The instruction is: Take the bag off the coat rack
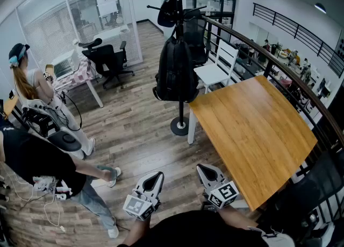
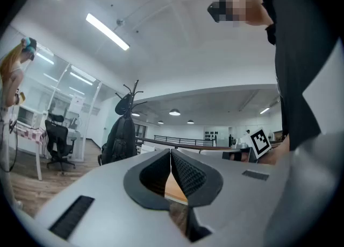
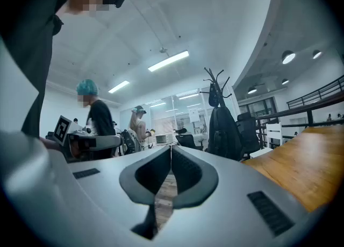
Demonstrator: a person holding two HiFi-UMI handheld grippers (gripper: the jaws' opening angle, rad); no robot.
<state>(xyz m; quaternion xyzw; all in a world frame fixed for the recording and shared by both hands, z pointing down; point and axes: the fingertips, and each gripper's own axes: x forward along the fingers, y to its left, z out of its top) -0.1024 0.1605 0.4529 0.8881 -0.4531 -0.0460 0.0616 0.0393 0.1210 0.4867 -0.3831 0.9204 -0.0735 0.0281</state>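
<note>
Left tongs and right tongs sit low by the body, level, each pair pressed together on nothing. They look idle, likely because the reach has not begun. Ahead is wood floor, with the table to the right. Farther off the black bag hangs upright by its top from the rack, just off the table's far corner and well apart from both tongs, so an approach comes first.

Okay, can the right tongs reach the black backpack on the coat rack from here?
Probably not yet: the black backpack hangs far ahead of the shut right tongs, though bare wooden floor leaves the way free.
</note>
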